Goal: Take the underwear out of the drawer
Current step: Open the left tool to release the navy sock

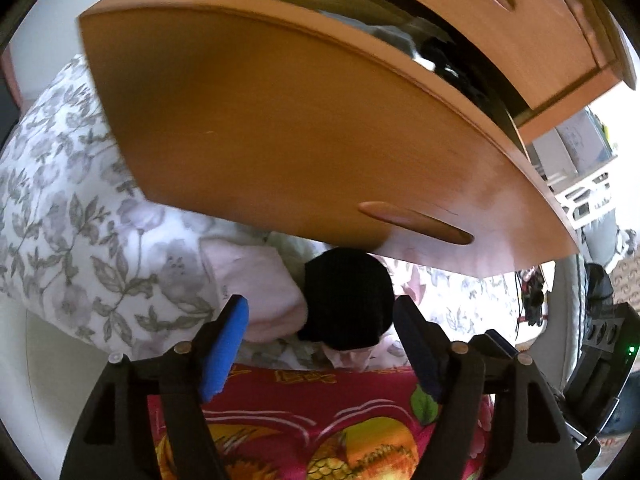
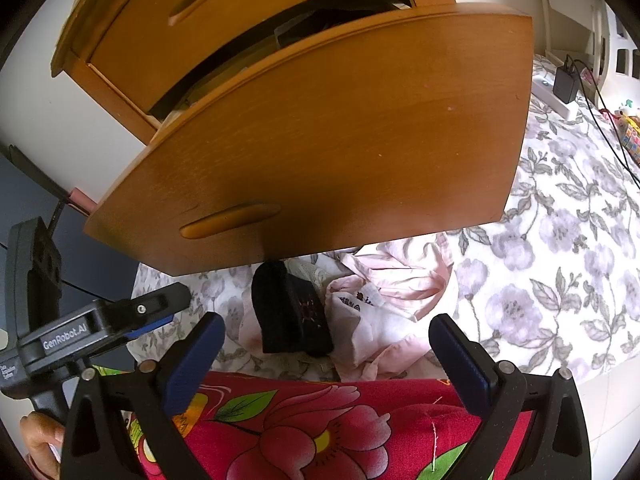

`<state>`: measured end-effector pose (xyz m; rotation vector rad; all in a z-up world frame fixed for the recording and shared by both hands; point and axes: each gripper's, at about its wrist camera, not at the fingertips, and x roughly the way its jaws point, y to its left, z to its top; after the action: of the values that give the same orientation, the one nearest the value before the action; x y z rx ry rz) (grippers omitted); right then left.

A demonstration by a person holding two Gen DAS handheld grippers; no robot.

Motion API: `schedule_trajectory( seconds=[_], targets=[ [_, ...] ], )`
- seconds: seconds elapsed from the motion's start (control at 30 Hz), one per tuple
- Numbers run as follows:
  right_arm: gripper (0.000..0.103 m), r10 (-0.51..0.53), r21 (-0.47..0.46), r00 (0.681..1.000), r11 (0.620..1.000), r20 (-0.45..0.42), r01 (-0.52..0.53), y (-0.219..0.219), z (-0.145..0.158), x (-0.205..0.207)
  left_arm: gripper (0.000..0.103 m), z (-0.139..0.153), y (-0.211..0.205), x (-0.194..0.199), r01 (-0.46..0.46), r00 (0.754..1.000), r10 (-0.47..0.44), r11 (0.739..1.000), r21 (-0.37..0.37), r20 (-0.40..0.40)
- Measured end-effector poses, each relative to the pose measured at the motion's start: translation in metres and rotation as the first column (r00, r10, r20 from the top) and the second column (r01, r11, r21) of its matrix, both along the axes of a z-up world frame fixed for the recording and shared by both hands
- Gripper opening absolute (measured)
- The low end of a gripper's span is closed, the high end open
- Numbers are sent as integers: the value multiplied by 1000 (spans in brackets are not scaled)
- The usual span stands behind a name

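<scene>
A black folded underwear (image 1: 348,300) (image 2: 290,312) lies on the floral bedsheet (image 2: 560,260), just below the open wooden drawer front (image 1: 280,140) (image 2: 340,140). Pale pink garments (image 1: 264,292) (image 2: 384,320) lie beside it. My left gripper (image 1: 320,308) is open, with the black piece lying on the bed ahead of its spread fingers and untouched by the pads. In the right wrist view the left gripper (image 2: 160,304) sits left of the black piece. My right gripper (image 2: 326,320) hangs open and empty above the garments. Dark clothes (image 1: 440,60) show inside the drawer.
A shut upper drawer (image 2: 192,0) sits above the open one. Red flowered fabric (image 2: 320,432) fills the near foreground. A white power strip with a black charger (image 2: 564,84) and its cable lie on the bed at right. A hand (image 2: 40,440) holds the left gripper's handle.
</scene>
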<state>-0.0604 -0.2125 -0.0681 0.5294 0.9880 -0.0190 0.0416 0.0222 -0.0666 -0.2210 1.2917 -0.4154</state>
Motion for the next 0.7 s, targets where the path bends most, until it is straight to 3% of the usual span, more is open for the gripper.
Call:
schedule_trajectory(
  seconds=[0.1, 0.23, 0.4, 0.53, 0.7],
  targets=[
    [103, 0, 0, 1000, 1000, 0, 0, 0, 0, 0, 77, 0, 7, -1, -19, 1000, 19, 1000, 10, 8],
    [103, 0, 0, 1000, 1000, 0, 0, 0, 0, 0, 91, 5, 14, -4, -49, 997, 47, 998, 43, 65],
    [103, -1, -2, 1000, 1000, 0, 1, 0, 0, 0, 94, 17, 19, -9, -84, 985, 66, 991, 109, 161],
    [103, -4, -8, 1000, 1000, 0, 4, -1, 1, -1, 94, 30, 19, -18, -98, 961, 49, 981, 168, 272],
    [103, -8, -25, 1000, 1000, 5, 8, 1, 3, -3, 94, 35, 17, -24, -107, 944, 38, 975, 196, 328]
  ],
)
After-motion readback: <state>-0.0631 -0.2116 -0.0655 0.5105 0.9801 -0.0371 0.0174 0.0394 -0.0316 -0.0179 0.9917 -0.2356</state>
